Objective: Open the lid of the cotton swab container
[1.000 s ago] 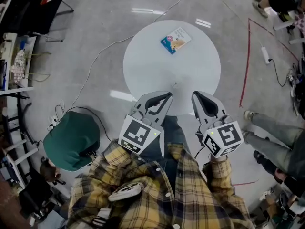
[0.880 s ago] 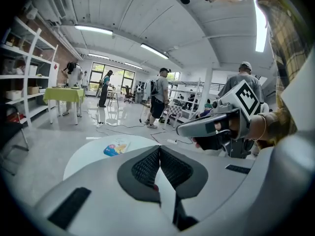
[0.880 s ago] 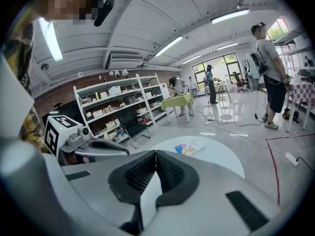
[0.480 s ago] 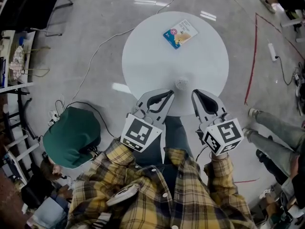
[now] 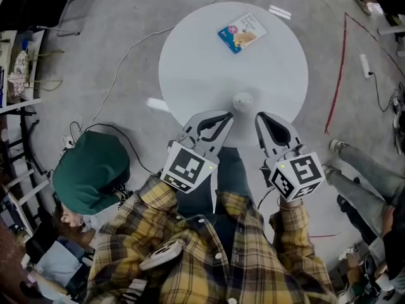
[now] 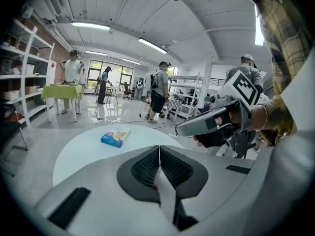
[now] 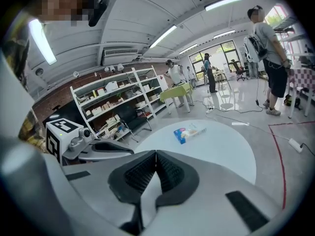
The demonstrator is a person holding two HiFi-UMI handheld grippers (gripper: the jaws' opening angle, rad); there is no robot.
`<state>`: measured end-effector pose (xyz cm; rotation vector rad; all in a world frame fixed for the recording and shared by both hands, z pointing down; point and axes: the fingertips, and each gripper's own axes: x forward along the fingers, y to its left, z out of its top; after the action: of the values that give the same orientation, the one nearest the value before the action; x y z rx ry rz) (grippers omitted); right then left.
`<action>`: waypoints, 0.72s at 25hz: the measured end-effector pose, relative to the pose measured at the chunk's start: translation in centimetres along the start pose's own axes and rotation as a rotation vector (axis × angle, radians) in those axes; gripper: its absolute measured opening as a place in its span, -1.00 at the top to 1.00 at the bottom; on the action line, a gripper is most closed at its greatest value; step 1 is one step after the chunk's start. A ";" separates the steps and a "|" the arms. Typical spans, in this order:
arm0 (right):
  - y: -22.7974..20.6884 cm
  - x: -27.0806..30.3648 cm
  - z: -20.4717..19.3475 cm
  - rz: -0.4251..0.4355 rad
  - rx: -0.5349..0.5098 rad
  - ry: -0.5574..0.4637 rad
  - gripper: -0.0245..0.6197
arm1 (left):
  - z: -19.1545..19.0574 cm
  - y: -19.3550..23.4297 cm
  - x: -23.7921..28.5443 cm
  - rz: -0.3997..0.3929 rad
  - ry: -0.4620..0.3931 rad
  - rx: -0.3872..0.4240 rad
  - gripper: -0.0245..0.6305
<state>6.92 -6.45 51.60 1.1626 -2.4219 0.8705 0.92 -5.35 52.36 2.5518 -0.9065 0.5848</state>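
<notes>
- Head view: a grey hall floor with cables and a red line carries a round white surface point(image 5: 190, 68). The small, white, round swab container point(image 5: 242, 101) stands by the surface's near edge with its lid on. A blue packet point(image 5: 242, 33) lies well apart on the far side. The left tongs point(image 5: 228, 114) and right tongs point(image 5: 258, 115) hover just short of the container, one to each side.
- Left gripper view: the left tongs point(image 6: 159, 146) are pressed together with nothing between them. The packet point(image 6: 114, 137) shows beyond them, and the container is hidden behind the tongs.
- Right gripper view: the right tongs point(image 7: 155, 152) are likewise closed and empty. The packet point(image 7: 189, 132) and surface point(image 7: 221, 156) lie ahead, with shelves point(image 7: 113, 102) behind. Again no container is in sight.
- Step in hand, as I judge it: the approach.
  - Both tongs should open before they reach the container.
  - One should clamp the body low, since so light a pot would likely skid on the smooth top.
  - The other should take the lid at its rim and lift or turn it gently, without squeezing hard.
- Count: one surface, one container, one packet and two tongs. Several people stand about the hall.
</notes>
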 end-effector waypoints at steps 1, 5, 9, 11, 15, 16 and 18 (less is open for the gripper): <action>0.0 -0.1 -0.1 0.001 0.002 0.001 0.87 | -0.1 0.0 0.1 0.000 0.003 0.000 0.86; -0.1 -0.3 -0.5 -0.004 0.012 0.006 0.87 | -0.9 -0.1 0.5 0.000 0.020 0.007 0.85; -0.5 -0.6 -0.6 -0.012 0.024 0.008 0.87 | -1.5 -0.1 0.9 0.003 0.028 -0.001 0.85; -0.6 -0.7 -0.7 -0.012 0.026 0.009 0.87 | -1.9 -0.1 1.2 -0.002 0.037 -0.004 0.83; -0.9 -0.8 -1.2 -0.016 0.035 0.012 0.87 | -2.9 -0.2 1.9 -0.022 0.063 -0.010 0.57; -1.0 -0.9 -1.3 -0.018 0.038 0.012 0.87 | -3.1 -0.1 2.0 -0.025 0.068 -0.005 0.53; -1.1 -1.0 -1.4 -0.021 0.042 0.011 0.87 | -3.5 -0.1 2.4 -0.029 0.081 0.009 0.41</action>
<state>8.43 -5.51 52.61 1.1925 -2.3897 0.9228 1.76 -4.80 56.49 2.5255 -0.8391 0.6800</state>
